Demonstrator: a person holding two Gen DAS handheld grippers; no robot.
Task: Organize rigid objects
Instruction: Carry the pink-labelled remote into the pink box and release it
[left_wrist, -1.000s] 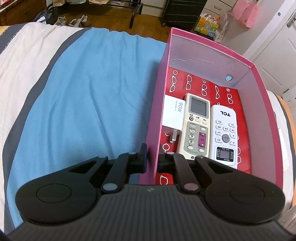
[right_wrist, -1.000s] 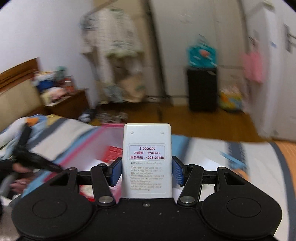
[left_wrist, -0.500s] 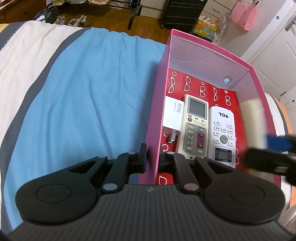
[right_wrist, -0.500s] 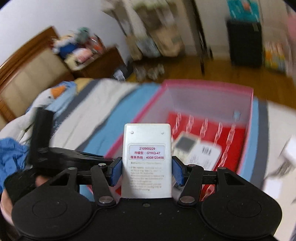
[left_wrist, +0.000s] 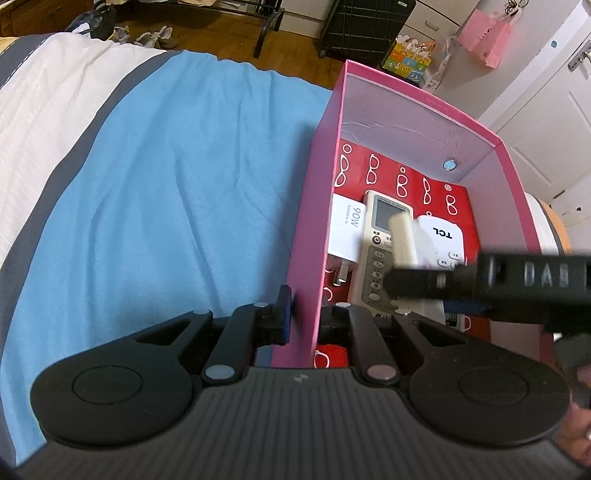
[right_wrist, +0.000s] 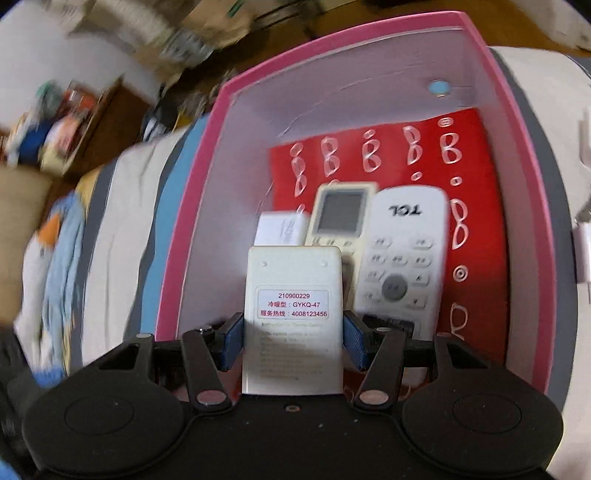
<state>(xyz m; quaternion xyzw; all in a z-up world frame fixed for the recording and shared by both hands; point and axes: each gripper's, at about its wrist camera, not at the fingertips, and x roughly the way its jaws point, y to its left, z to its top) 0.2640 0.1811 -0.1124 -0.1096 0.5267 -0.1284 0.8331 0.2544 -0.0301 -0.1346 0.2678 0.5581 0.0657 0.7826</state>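
The right gripper (right_wrist: 293, 341) holds a cream remote control (right_wrist: 293, 317) label side up, jaws pressed on its long edges, poised over the open pink box (right_wrist: 192, 206); it looks like a light, stiff plastic slab, smooth enough to slip, so gripping across its narrow width near the middle suits it. The left gripper (left_wrist: 306, 314) has its jaws nearly shut, pinching the box's near wall. The right wrist view alone shows the printed label; the left wrist view alone shows the blue bedsheet (left_wrist: 177, 184) beside the box and the charger's (left_wrist: 347, 236) prongs beside the screened remote (left_wrist: 380, 251) and TCL remote (left_wrist: 439, 240).
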